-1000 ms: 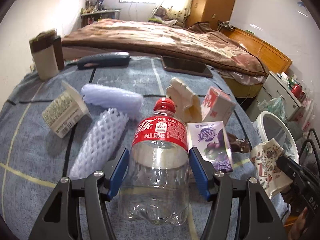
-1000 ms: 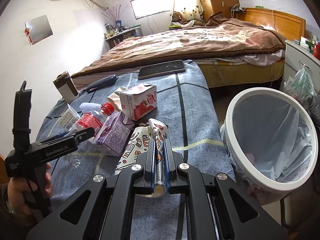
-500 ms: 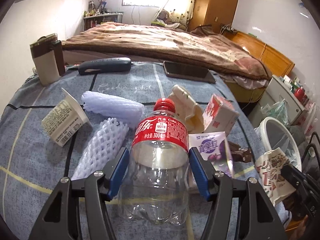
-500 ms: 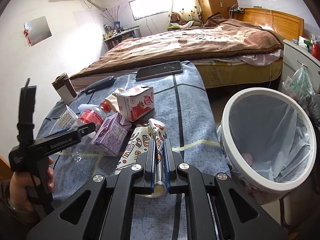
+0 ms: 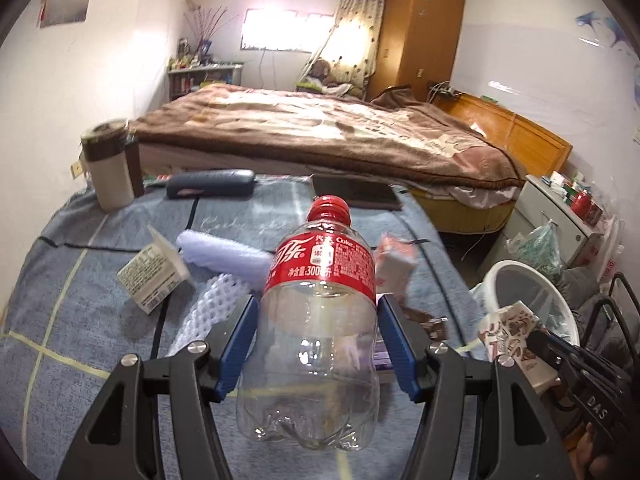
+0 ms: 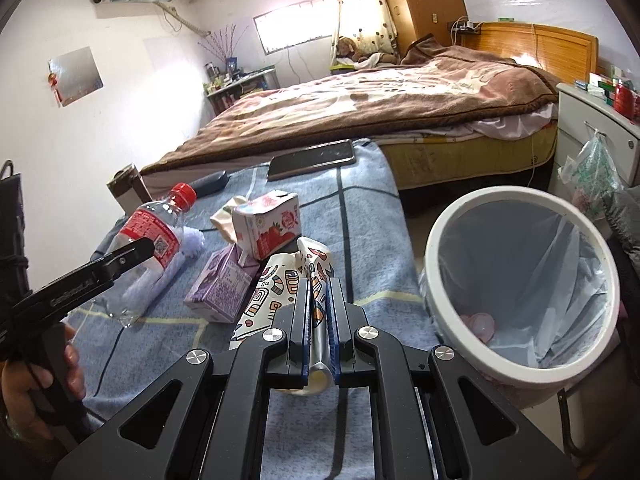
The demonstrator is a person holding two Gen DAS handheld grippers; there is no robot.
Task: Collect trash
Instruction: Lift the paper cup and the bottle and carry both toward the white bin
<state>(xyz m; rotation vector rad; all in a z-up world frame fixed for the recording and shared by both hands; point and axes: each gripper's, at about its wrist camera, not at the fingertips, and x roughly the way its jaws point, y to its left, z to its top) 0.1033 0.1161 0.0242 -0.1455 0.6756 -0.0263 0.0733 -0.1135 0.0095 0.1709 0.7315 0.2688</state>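
Left tool (image 5: 316, 344) — blue pads pressed against both flanks of the empty clear plastic cola bottle with a red cap and red label (image 5: 320, 300), which over the last second has risen from the blue-grey cloth-covered table (image 5: 80, 288); its base now hangs above the cloth in the left wrist view, and the right wrist view shows it tilted in the air at the left. Right tool (image 6: 318, 320) — pressed together on a crumpled paper wrapper printed with coloured doodles (image 6: 280, 280), held as before just beside the rim of the white round waste bin lined with a pale blue bag (image 6: 516, 360), which stands off the table's right edge with a few scraps at its bottom. The lift suggests that the grasp on the bottle is secure and that both pieces are ready for carrying to the bin; the wrapper is the nearer of the two. Still on the table, just beyond the tools: a purple drink carton (image 6: 224, 284), a strawberry milk carton (image 6: 272, 224), a white foam fruit net (image 5: 208, 308), a small printed white cup on its side (image 5: 152, 272). Farther back lie a dark phone (image 6: 312, 160) and a dark case (image 5: 210, 184), then the bed with a brown blanket (image 5: 320, 132).
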